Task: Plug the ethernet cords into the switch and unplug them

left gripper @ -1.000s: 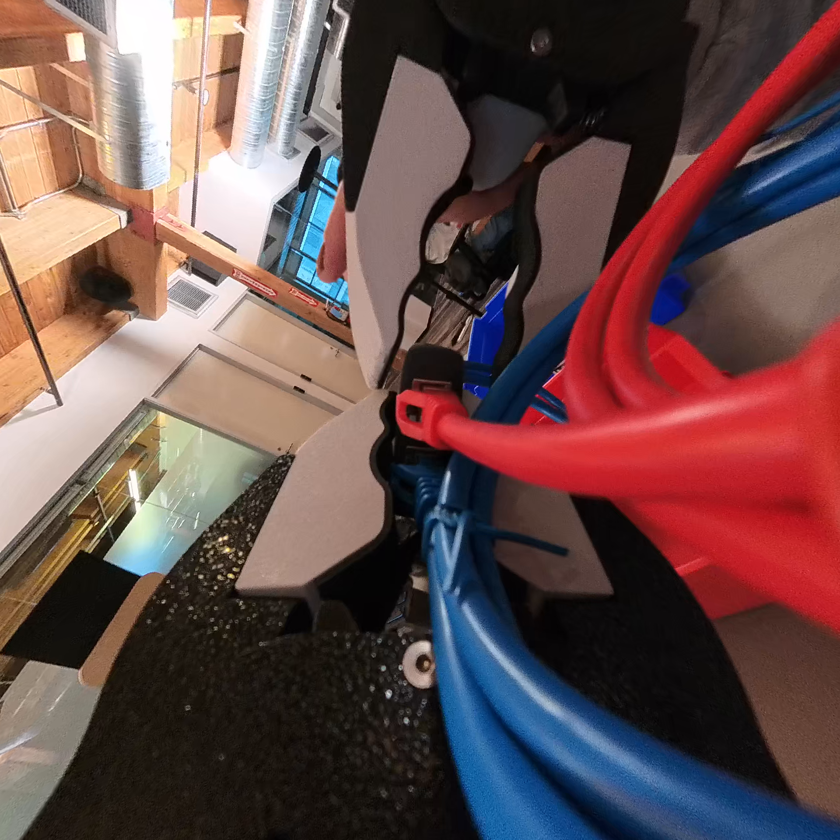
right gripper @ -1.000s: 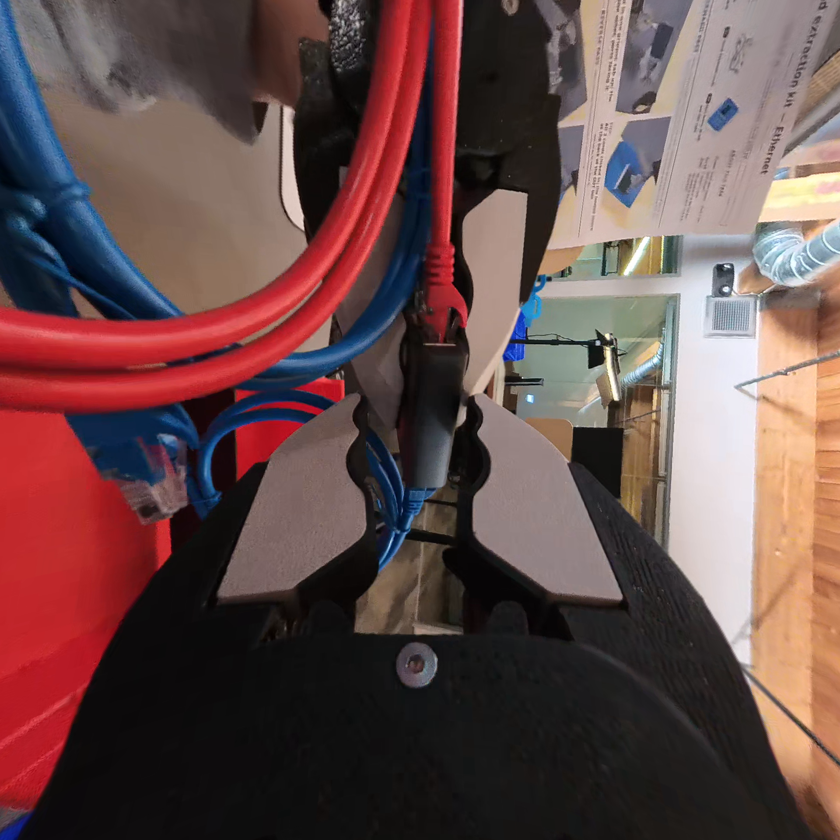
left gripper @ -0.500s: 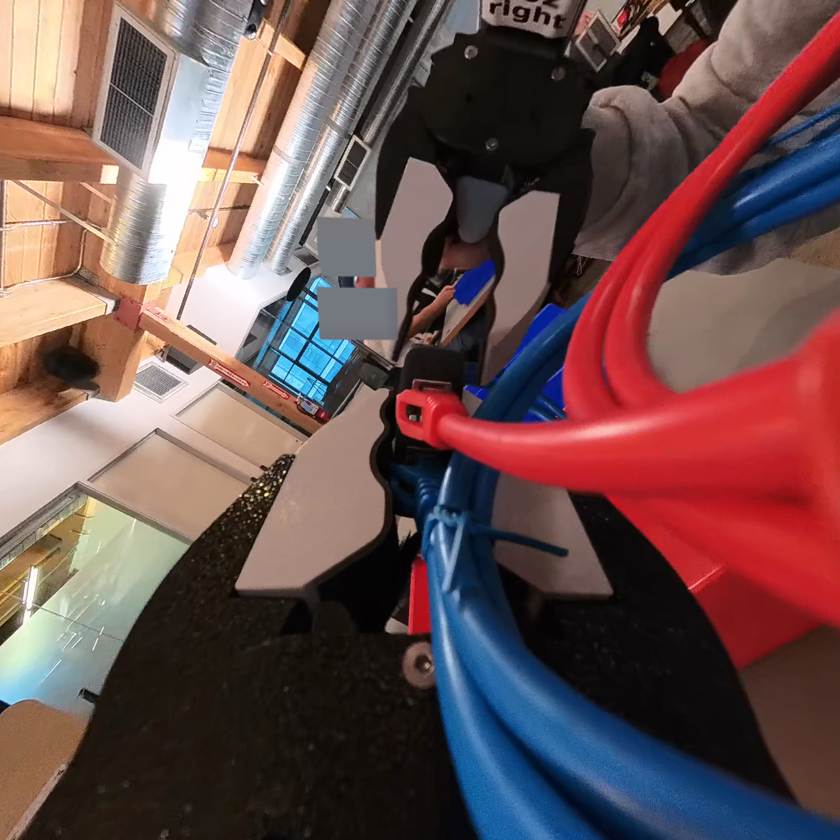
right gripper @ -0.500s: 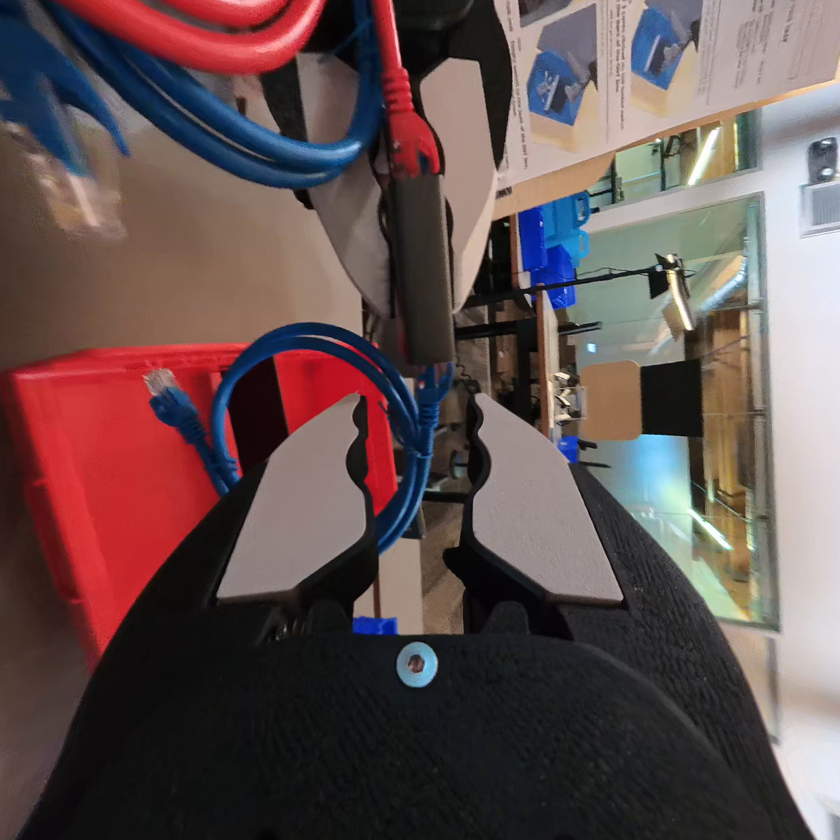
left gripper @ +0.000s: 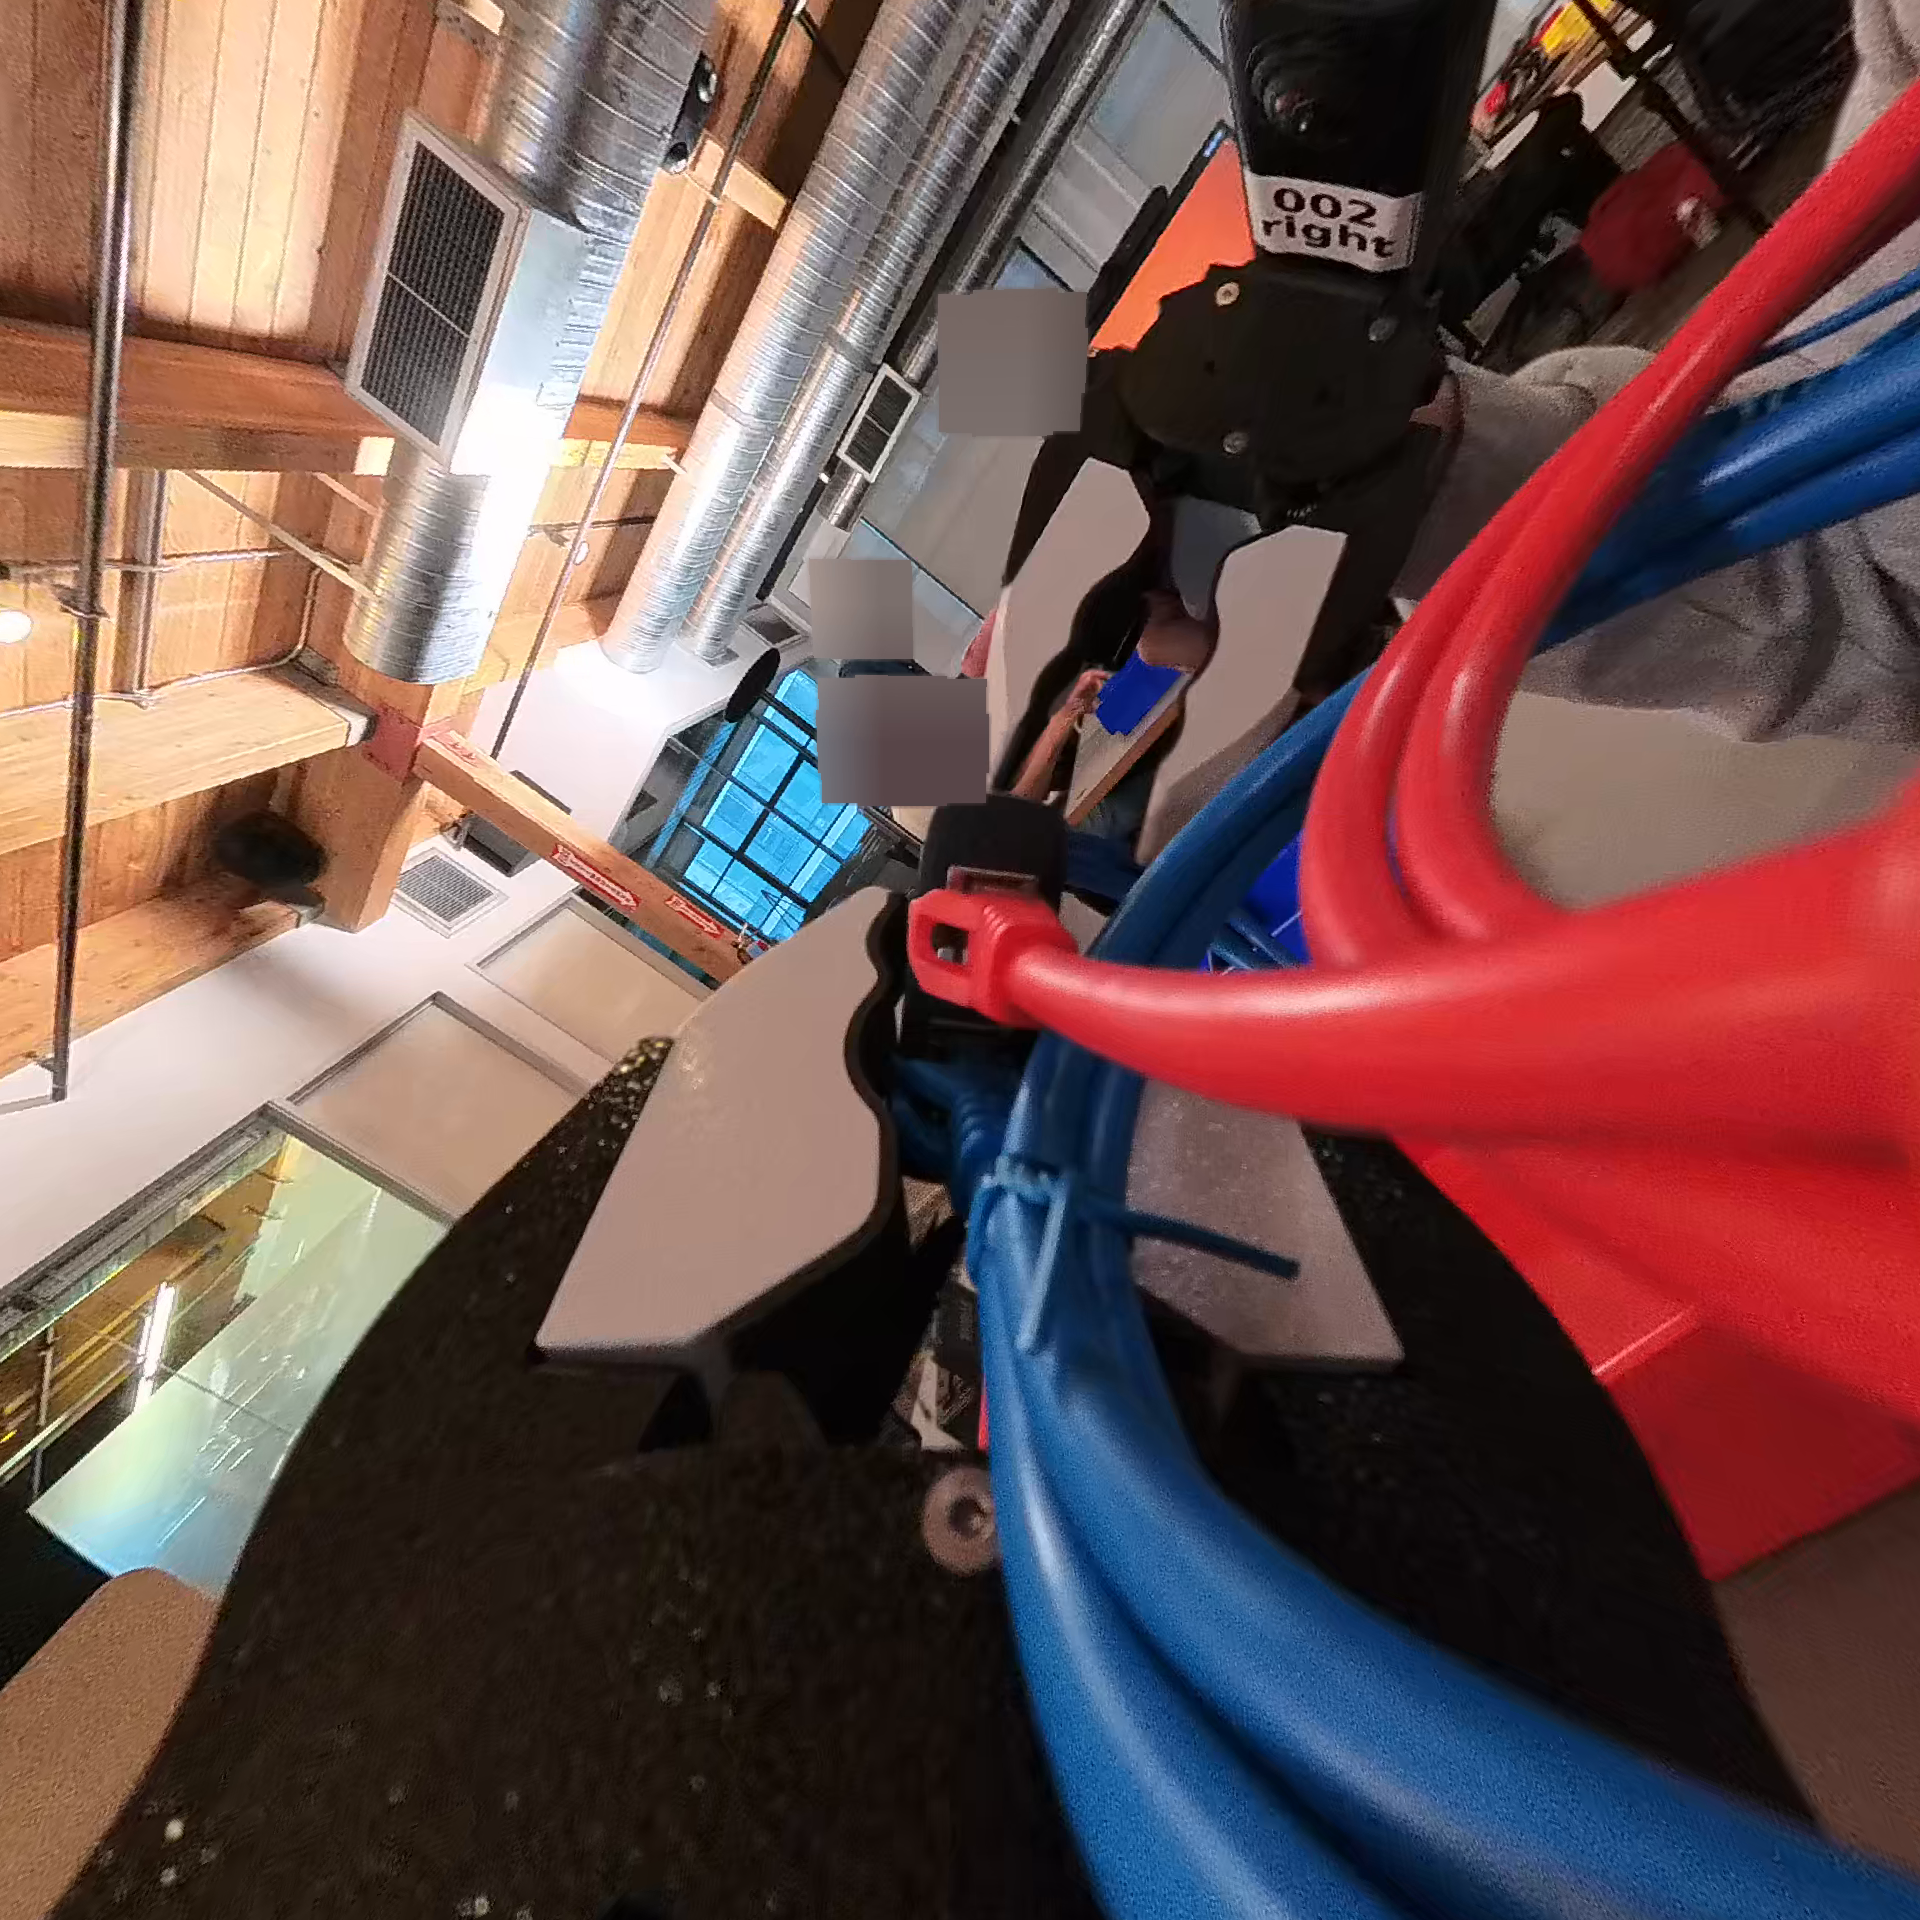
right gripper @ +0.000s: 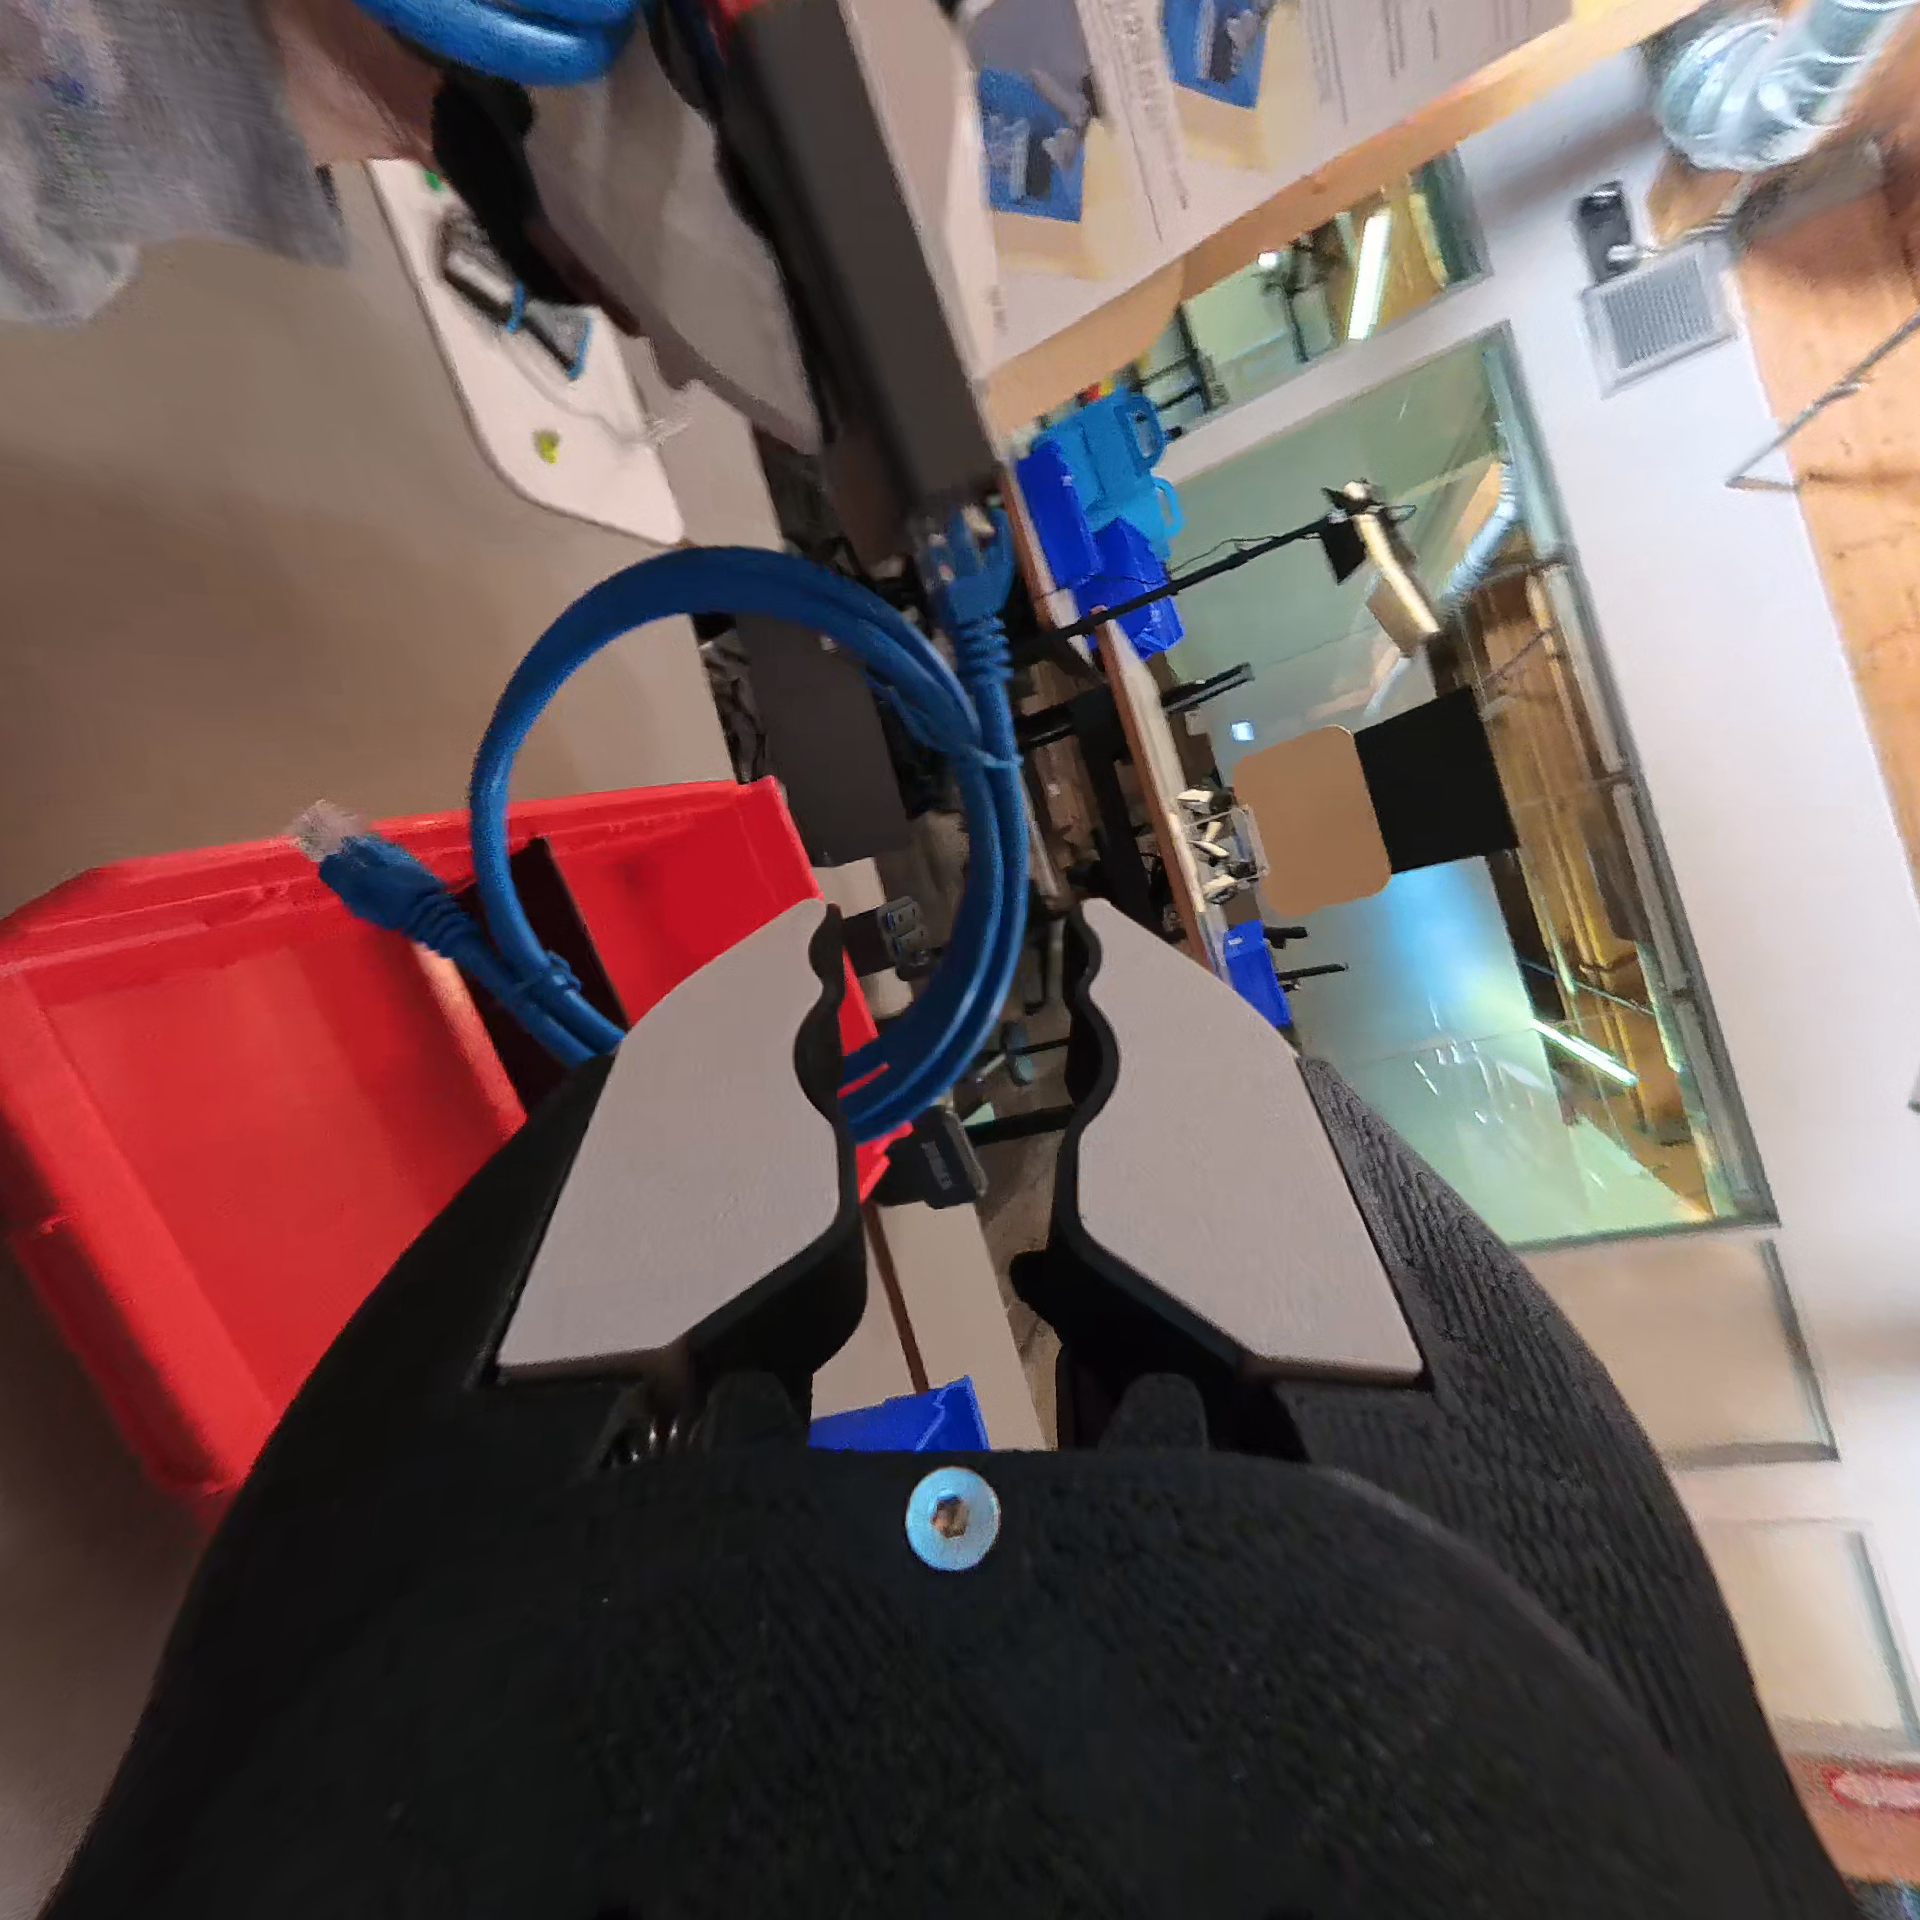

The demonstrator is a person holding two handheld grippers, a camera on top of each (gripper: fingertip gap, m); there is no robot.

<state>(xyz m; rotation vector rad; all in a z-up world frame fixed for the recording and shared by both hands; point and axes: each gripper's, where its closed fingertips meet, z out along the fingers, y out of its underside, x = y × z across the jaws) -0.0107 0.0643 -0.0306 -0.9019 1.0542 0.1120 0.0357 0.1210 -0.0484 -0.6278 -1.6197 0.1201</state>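
My left gripper [left gripper: 987, 987] is shut on a black coupler [left gripper: 992, 842]. A red cable [left gripper: 1351, 1029] is plugged into the coupler's side. A tied bundle of blue cable [left gripper: 1049, 1351] runs over the gripper's right finger. My right gripper [left gripper: 1091, 769] faces it from beyond, open and empty. In the right wrist view, my right gripper [right gripper: 951, 925] is open. The blue cable coil [right gripper: 499, 748] hangs just ahead of its left finger, plugged into the lower end of the coupler [right gripper: 862, 312]. The left gripper's fingers [right gripper: 675, 260] show blurred at the top.
A red plastic bin [right gripper: 208, 1091] stands on the beige table [right gripper: 208, 571], also showing in the left wrist view [left gripper: 1662, 1351]. A person's grey sleeve [left gripper: 1714, 623] is behind the cables. Printed sheets [right gripper: 1143, 104] hang on a board, and blue bins [right gripper: 1101, 499] sit farther back. My hands' fingertips stand some 8 centimeters from each other.
My right gripper has drawn back from the coupler, which stood between its open jaws a second ago. The left gripper keeps its grip. Both views have swung.
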